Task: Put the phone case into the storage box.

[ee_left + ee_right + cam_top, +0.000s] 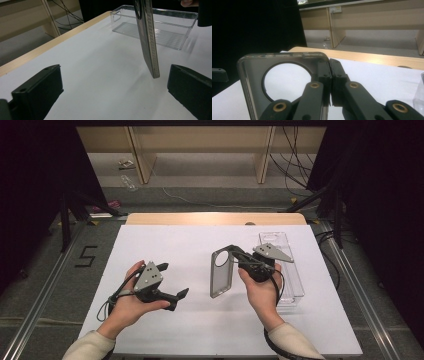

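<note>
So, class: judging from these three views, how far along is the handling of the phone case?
Done: the right gripper has shut on the phone case, pinching its edge near the round camera hole and holding it above the white table. In hand: the case hangs beside the clear tray, while the left gripper waits open, holding nothing. Left, probably: passing the case over or setting it down; the tray looks bare.
</note>
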Demonstrator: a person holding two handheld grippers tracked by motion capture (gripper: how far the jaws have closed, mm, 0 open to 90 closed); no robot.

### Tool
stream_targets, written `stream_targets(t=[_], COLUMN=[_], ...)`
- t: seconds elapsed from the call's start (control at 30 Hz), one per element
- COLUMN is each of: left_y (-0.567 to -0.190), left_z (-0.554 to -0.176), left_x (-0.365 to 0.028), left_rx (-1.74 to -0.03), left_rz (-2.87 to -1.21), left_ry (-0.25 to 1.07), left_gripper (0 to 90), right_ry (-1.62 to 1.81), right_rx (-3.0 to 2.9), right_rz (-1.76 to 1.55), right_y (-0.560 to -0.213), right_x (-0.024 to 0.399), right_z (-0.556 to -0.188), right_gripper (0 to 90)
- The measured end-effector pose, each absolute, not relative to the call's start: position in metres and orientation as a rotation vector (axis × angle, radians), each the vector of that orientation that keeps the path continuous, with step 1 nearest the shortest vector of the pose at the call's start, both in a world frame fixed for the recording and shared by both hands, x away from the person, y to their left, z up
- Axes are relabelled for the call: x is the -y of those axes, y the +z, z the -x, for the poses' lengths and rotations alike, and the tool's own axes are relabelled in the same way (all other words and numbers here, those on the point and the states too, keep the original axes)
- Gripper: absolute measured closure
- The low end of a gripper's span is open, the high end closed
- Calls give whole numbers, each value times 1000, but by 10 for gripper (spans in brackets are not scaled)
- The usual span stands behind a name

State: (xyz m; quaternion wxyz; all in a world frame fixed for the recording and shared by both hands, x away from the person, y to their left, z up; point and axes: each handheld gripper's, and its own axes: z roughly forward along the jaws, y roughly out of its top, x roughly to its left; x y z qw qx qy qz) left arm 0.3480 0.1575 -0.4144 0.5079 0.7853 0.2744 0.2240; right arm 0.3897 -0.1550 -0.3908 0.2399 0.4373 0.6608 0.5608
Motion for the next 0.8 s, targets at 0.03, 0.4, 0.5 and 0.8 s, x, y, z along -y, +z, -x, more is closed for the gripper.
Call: stream_targets(t=[0.03, 0.4, 0.5, 0.8], left_y=[-415, -416, -415, -416], left_z=[-348, -347, -347, -346], left_x=[-158, -162, -162, -163], left_rx=[-662, -665, -665, -666], left_rz=[-1892, -1892, -1892, -1892], left_ry=[539, 544, 545, 544], left_gripper=[0, 0, 0, 0], right_ry=[1535, 1532, 1531, 1529], right_rx=[-1805, -1776, -1769, -1746], right_rz=[-1200, -1207, -1211, -1218], right_y=[-391, -385, -383, -379], right_x=[155, 163, 165, 171], right_z=[-390, -391, -391, -393], right_gripper=[889, 889, 889, 888])
